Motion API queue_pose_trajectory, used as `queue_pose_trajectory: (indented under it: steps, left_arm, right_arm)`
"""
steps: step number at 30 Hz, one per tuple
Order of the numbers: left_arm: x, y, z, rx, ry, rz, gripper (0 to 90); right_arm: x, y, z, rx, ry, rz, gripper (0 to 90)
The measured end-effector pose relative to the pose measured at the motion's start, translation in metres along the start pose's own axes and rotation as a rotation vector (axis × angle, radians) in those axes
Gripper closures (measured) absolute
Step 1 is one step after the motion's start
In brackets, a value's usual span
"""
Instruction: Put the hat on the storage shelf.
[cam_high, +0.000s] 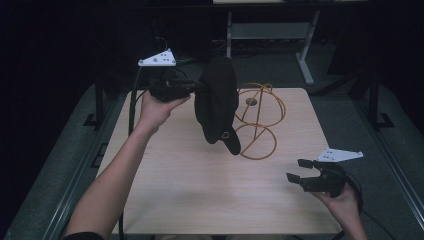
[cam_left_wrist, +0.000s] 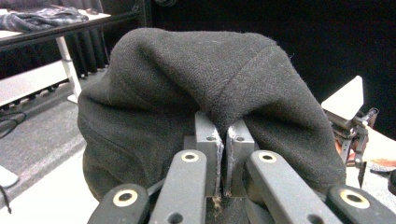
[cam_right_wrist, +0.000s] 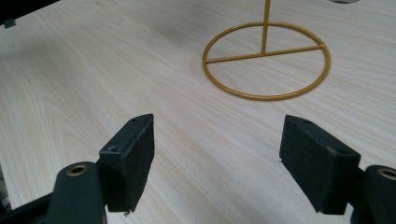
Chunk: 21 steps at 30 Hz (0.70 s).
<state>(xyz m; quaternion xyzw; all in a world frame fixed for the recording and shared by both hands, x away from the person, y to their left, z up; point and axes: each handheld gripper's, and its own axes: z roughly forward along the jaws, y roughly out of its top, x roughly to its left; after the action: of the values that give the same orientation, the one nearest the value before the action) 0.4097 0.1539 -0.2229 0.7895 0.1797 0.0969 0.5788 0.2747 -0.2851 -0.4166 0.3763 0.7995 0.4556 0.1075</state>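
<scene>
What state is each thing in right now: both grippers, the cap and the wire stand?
Left gripper: shut on the black cap, held up above the table.
Black cap: pinched by its fabric, hanging beside the stand, not on it.
Gold wire stand: upright on the table, bare.
Right gripper: open, nothing between its jaws, low over the table.

We see the black hat as matt, fuzzy woollen cloth with a stitched seam. The stand looks like thin metal wire in a smooth, mustard-yellow coat with a slight sheen. The table shows pale wood grain, smooth and satin. The right gripper carries matt, rubbery black pads on dull plastic.
</scene>
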Motion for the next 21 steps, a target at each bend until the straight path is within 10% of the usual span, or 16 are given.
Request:
queue_pose_trajectory:
  steps: [21]
  left_arm:
    - [0.005,0.038,0.036,0.000,-0.025,0.010,86.8]
  right_arm:
    - [-0.005,-0.001,0.002,0.009,-0.018,0.013,24.7]
